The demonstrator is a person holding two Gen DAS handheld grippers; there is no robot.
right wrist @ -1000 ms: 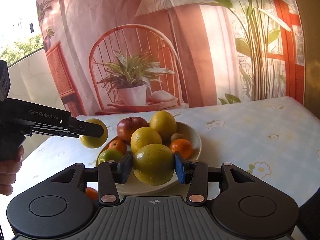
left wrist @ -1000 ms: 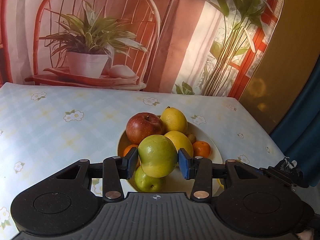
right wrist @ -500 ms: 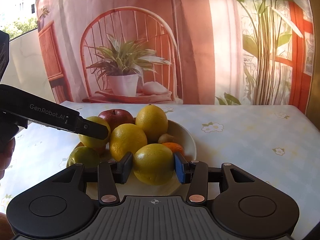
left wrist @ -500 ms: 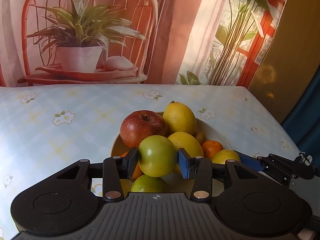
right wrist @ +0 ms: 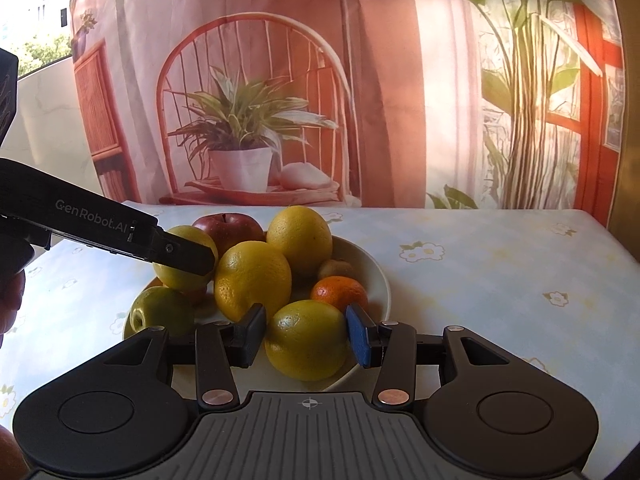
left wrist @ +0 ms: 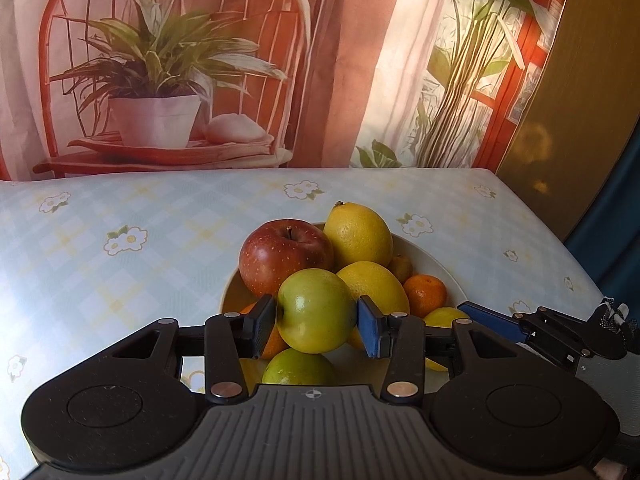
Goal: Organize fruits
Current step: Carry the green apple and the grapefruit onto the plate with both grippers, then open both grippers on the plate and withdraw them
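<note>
Fruits fill a white bowl [right wrist: 376, 280] on the surface [left wrist: 160, 216], which wears a pale checked cloth with daisies. Left gripper [left wrist: 316, 326] is clamped on a green apple [left wrist: 316, 310], held over the pile just above a second green apple [left wrist: 298, 368] and in front of the red apple [left wrist: 284, 254]. Right gripper [right wrist: 306, 340] grips a yellow lemon [right wrist: 306, 338] at the bowl's near edge, beside a mandarin [right wrist: 338, 292]. Two more lemons [right wrist: 252, 280] sit behind, within the bowl.

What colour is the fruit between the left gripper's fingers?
Green, a green apple; the left wrist view shows it best.
</note>
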